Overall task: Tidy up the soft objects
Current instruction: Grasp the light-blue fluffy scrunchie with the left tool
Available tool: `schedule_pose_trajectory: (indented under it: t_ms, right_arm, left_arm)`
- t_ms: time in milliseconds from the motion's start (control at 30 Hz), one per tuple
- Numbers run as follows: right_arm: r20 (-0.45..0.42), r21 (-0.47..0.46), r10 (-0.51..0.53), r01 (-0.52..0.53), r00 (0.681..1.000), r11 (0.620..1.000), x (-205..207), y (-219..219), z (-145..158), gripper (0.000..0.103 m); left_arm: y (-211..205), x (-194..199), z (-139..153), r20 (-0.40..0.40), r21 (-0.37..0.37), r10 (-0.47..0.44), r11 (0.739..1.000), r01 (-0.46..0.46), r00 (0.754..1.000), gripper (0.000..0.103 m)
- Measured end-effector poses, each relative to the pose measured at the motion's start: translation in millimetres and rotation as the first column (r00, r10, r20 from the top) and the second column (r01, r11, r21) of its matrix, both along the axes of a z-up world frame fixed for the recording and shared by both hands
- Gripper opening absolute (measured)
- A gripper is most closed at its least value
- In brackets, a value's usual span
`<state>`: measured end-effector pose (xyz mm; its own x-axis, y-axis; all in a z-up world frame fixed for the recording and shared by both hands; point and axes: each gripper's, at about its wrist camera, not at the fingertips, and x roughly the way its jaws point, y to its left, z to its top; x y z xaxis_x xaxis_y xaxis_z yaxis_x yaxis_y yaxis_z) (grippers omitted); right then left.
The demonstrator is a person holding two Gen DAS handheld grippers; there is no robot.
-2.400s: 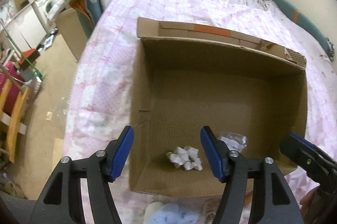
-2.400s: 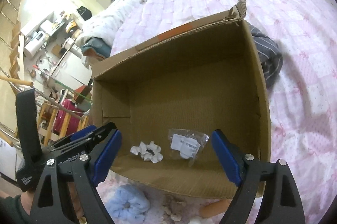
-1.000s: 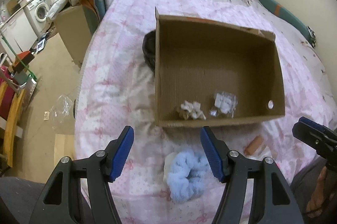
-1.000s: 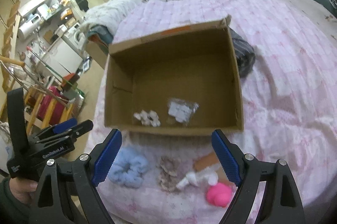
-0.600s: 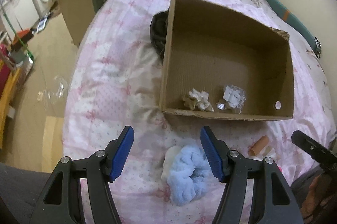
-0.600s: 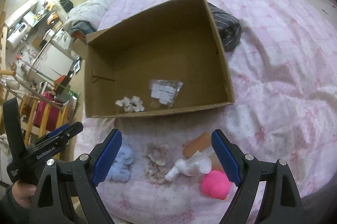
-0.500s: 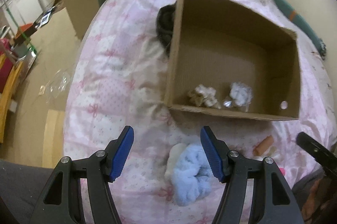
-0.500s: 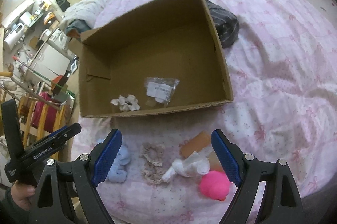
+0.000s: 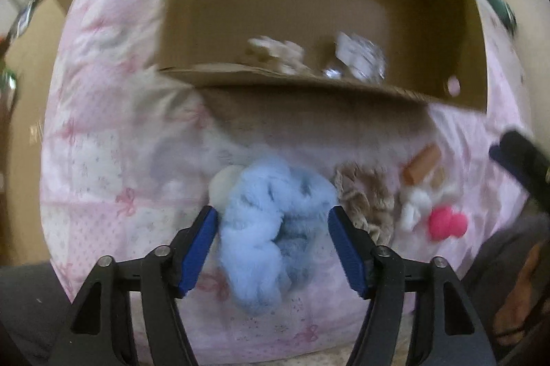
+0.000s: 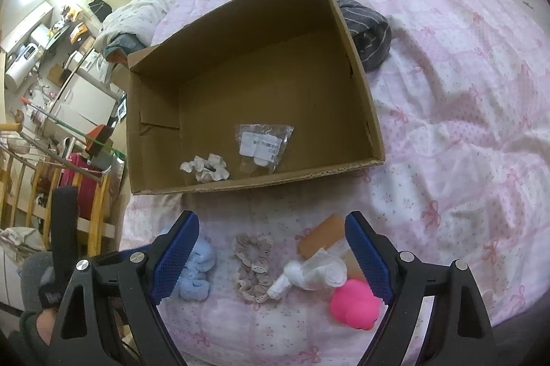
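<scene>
Left wrist view: the left hand-held gripper (image 9: 273,230) stands wide around one blue scrunchie (image 9: 271,228); one cardboard box (image 9: 343,98) at 12 o'clock.

Right wrist view: the right hand-held gripper (image 10: 271,252) is wide, empty. One beige scrunchie (image 10: 252,266), one pink toy (image 10: 354,300) on the pink bed (image 10: 464,125); kitchen at 9 o'clock.

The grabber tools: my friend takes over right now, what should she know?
Left tool: open, straddling the fluffy blue scrunchie, not yet closed on it.
Right tool: open, holding nothing, above the row of things on the pink quilt.
Done: the white scrunchie and a clear packet lie in the cardboard box.
Left on the quilt, in front of the box: blue scrunchie, beige scrunchie, a white cloth bundle, a pink toy.
Likely next: close the left tool on the blue scrunchie and carry it to the box.
</scene>
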<state>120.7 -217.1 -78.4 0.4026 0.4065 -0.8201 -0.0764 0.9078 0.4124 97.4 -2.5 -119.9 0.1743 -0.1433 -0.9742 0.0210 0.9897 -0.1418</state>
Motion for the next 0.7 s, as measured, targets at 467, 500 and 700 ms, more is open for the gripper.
schedule_pose_trajectory:
  t_ms: [467, 500, 700]
  right_arm:
    - [0.003, -0.014, 0.014, -0.014, 1.0, 1.0, 0, 4, 0, 0.092]
    - [0.004, -0.013, 0.015, -0.015, 1.0, 1.0, 0, 4, 0, 0.092]
    - [0.013, -0.009, 0.01, -0.009, 1.0, 1.0, -2, 2, 2, 0.092]
  left_arm:
    - [-17, -5, -37, -0.063, 0.163, -0.06, 0.984, 0.07, 0.996, 0.066]
    - [-19, -5, -38, -0.062, 0.163, -0.069, 0.984, 0.078, 0.996, 0.057]
    - [-29, -9, -37, -0.055, 0.148, -0.079, 0.985, 0.087, 0.995, 0.03]
